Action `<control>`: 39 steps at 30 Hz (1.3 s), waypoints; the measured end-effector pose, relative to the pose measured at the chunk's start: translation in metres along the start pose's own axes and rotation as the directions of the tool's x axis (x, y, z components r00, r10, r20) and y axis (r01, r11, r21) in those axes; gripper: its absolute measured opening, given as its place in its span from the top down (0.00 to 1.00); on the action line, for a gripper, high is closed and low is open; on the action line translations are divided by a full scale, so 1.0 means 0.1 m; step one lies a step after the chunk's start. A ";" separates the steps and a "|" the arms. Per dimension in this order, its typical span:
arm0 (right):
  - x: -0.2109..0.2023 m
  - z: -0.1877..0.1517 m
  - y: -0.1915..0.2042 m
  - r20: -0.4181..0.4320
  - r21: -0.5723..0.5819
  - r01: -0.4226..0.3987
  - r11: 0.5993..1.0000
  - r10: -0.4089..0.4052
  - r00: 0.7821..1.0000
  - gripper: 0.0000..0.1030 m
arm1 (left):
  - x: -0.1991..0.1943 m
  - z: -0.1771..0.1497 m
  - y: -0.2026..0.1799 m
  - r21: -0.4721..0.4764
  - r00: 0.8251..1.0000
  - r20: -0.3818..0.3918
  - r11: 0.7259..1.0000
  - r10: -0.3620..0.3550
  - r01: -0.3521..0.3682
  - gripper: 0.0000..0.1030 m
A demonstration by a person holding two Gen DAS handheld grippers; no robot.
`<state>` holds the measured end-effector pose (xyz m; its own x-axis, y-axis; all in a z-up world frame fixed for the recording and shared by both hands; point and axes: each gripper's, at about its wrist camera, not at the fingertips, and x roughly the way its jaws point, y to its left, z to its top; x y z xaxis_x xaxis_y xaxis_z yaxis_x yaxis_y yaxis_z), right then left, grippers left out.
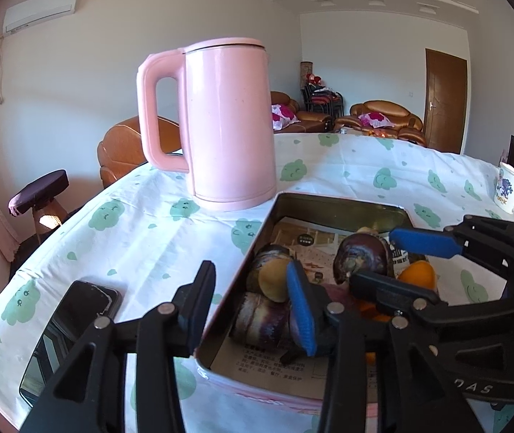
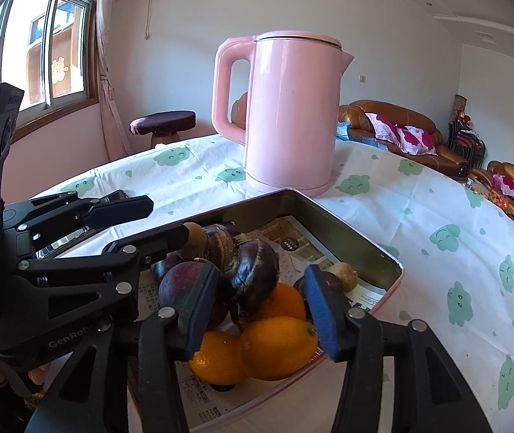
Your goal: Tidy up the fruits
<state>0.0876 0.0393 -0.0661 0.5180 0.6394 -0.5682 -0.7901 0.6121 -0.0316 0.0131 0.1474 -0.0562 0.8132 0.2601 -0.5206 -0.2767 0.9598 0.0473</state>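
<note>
A metal tin (image 1: 262, 232) (image 2: 361, 232) lined with printed paper holds dark purple sugarcane pieces (image 1: 262, 319) (image 2: 257, 270), oranges (image 2: 278, 346) (image 1: 417, 276) and a small brown fruit (image 2: 347, 276). My left gripper (image 1: 253, 301) is open, straddling the tin's left wall, one finger outside and one inside beside the cane; it also shows in the right wrist view (image 2: 159, 220). My right gripper (image 2: 260, 312) is open above the oranges and a cane piece, holding nothing; it also shows in the left wrist view (image 1: 394, 256).
A pink kettle (image 1: 220, 122) (image 2: 289, 112) stands just behind the tin. A black phone (image 1: 67, 328) lies left of it. A white printed mug (image 1: 511, 189) sits at the far right. The cloud-print cloth (image 2: 437, 223) covers the table.
</note>
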 end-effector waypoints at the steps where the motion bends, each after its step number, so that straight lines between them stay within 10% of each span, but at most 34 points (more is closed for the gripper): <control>1: -0.01 0.00 -0.02 0.003 0.010 -0.003 1.000 0.003 1.000 0.42 | -0.01 0.00 0.01 -0.006 1.000 0.005 1.000 0.000 0.000 0.49; 19: -0.80 -0.13 -0.39 0.118 0.084 0.281 0.956 -0.289 0.950 0.31 | -0.47 0.14 -0.28 0.010 0.986 0.154 0.998 -0.068 0.067 0.11; 39: -1.18 -0.18 -0.52 0.191 0.146 0.317 0.937 -0.341 0.920 0.22 | -0.52 0.16 -0.49 0.048 0.984 0.163 0.996 -0.078 0.071 0.10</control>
<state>0.0618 -0.0764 -0.0122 0.8092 0.4684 -0.3547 -0.5283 0.8443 -0.0902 -0.0076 0.0882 -0.0178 0.9048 0.1983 -0.3769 -0.1937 0.9798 0.0507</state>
